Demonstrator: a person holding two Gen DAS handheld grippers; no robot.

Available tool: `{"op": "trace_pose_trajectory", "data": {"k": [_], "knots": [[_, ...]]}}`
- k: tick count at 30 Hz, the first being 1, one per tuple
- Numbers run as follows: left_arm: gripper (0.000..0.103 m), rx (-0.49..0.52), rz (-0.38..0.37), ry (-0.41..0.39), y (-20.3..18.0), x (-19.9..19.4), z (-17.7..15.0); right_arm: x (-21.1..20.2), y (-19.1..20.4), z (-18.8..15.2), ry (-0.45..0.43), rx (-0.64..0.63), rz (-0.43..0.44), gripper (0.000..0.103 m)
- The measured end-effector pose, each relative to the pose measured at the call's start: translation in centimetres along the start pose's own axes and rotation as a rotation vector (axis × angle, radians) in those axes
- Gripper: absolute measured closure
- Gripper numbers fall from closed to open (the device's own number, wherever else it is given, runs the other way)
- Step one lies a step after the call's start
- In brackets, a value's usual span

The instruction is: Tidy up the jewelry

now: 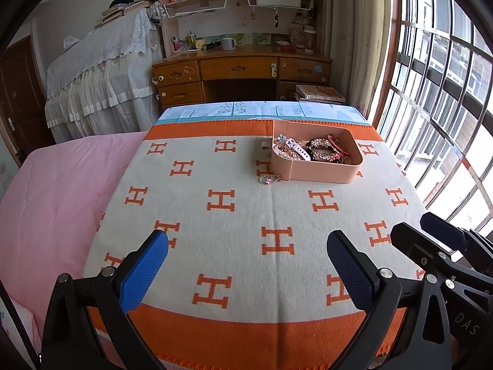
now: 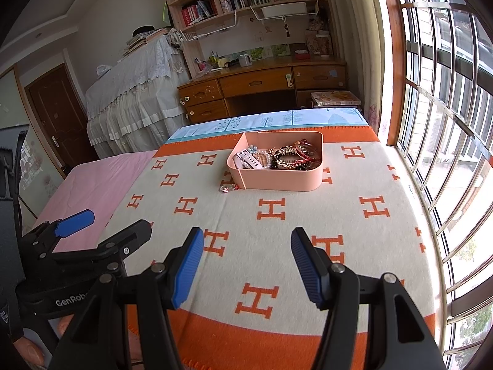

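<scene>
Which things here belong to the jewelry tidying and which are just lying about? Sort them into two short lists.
Part of the job:
- pink tray holding jewelry
- white watch strap in the tray
- red and gold bracelets in the tray
- small ring trinket on the blanket beside the tray

Just lying about:
- white mug on the desk
- books by the window
- pink bedsheet

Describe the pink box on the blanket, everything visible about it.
The pink box is a shallow, open-topped rectangular tray with rounded corners, smooth and plastic-looking in a peach-pink. It sits flat on the orange-and-cream H-patterned blanket, near its far edge. It is heaped with jewelry: a white watch strap, pearl beads, red bangles and sparkly pieces. A small ring-like trinket lies on the blanket by its near left corner.
</scene>
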State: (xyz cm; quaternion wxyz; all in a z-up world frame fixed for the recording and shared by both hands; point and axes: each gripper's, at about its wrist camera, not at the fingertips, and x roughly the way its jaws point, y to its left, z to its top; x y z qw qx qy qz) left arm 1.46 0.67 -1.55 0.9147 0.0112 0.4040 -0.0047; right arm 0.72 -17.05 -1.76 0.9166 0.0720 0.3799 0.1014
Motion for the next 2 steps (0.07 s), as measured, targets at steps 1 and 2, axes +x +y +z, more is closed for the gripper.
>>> {"op": "trace_pose_trajectory", "data": {"k": [1,2], "knots": [[0.001,0.000,0.000,0.000,0.00,0.00,0.00,0.04,-0.01,-0.07,-0.001,-0.001,-0.002,0.044],[0.001,0.001,0.000,-0.001,0.01,-0.01,0.00,0.04,-0.01,-0.07,-0.001,-0.001,-0.002,0.044]]}}
